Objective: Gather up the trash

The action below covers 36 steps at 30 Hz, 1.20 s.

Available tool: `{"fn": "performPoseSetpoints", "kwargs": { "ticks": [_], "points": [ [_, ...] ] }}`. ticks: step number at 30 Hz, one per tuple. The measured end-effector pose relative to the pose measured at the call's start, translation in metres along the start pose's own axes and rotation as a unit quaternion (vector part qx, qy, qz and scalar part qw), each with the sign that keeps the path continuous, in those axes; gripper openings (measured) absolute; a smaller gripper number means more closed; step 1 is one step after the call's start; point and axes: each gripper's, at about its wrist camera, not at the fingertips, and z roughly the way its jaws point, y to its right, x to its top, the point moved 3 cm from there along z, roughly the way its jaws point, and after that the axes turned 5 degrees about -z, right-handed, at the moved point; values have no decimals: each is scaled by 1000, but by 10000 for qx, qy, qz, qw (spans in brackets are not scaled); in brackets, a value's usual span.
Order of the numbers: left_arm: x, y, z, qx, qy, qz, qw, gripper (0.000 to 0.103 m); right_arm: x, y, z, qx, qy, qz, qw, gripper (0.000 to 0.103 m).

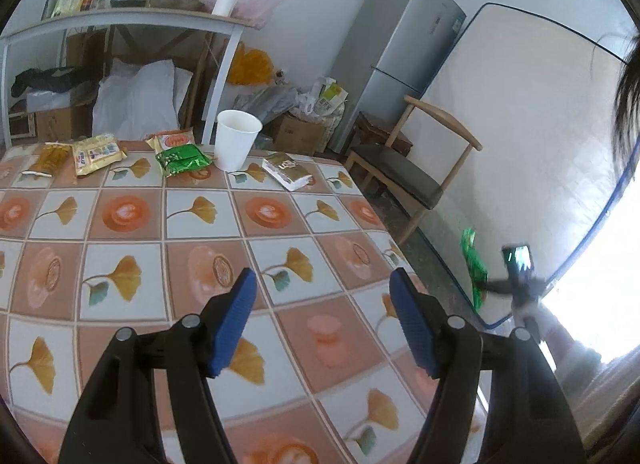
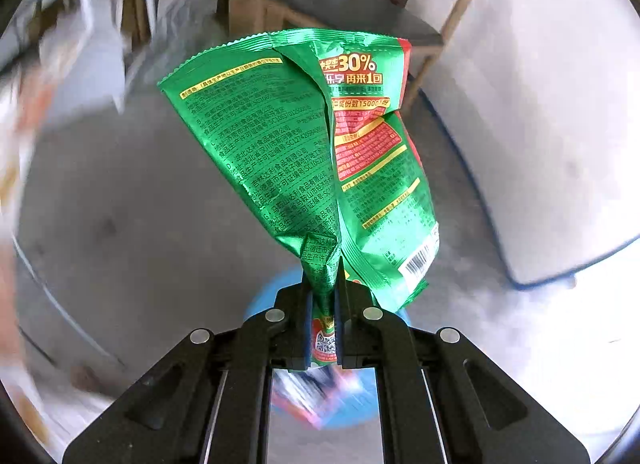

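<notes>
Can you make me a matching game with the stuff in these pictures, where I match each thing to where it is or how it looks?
Things:
1. green snack bag
2. white paper cup
3. left gripper
4. wooden chair

States or places:
A. standing upright on the table
B. open, with nothing between its fingers
C. on the floor beside the table
D. pinched in the right gripper, off the table

Right pairs: 1-D, 2-A, 3-B, 4-C
</notes>
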Motion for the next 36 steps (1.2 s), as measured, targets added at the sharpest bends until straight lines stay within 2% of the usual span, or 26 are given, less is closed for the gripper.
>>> {"fn": "performPoseSetpoints", "kwargs": {
  "ticks": [3,5,7,8,10,11,13,14,17,19,23,26,28,29,30,32,33,34,36],
  "points": [
    [-7,13,-11,-45,-62,95,9999,67,-57,-27,44,-474,-333,-628,9963,8],
    [-13,22,-14,-60,-155,168,9997,67,-93,-46,94,-442,-701,-883,9926,8],
    [-21,35,-18,-59,-264,337,9991,67,-116,-56,130,-256,-948,-947,9907,11],
    [-25,39,-18,-47,-301,398,9987,67,-123,-59,141,-224,-1053,-925,9899,14],
    [-35,51,-22,32,-418,568,9975,67,-131,-60,152,-265,-1132,-862,9895,28],
    [-41,56,-25,52,-445,668,9968,67,-133,-53,154,-228,-1102,-801,9904,32],
    [-50,61,-30,99,-448,738,9962,68,-133,-45,144,-181,-965,-668,9929,57],
    [-54,63,-32,102,-457,752,9961,68,-131,-45,137,-196,-912,-637,9936,61],
    [-68,68,-37,82,-474,750,9960,69,-130,-35,129,-146,-901,-533,9944,64],
    [-73,70,-39,1,-500,726,9961,69,-122,-18,100,-148,-875,-426,9951,65],
    [-82,77,-44,-14,-511,828,9953,69,-133,-3,69,13,-733,16,9973,65],
    [-90,83,-49,81,-470,1011,9937,71,-143,-5,5,105,-289,461,9985,65],
    [-96,86,-53,53,-468,1025,9936,73,-144,1,-35,251,199,765,9966,65],
    [-98,88,-56,36,-444,1012,9939,75,-147,-4,-74,365,601,969,9928,65],
    [-100,90,-58,41,-418,996,9941,78,-149,-7,-95,434,846,1063,9898,66],
    [-102,93,-65,113,-335,964,9947,83,-159,-17,-154,491,1664,1310,9761,77],
    [-102,95,-70,146,-259,941,9951,85,-164,-23,-181,459,2033,1381,9682,89],
    [-102,97,-74,162,-212,927,9953,86,-171,-31,-212,449,2467,1430,9574,96],
    [-101,102,-83,292,-27,914,9954,98,-181,-47,-257,472,3023,1509,9400,96]
  ]
}}
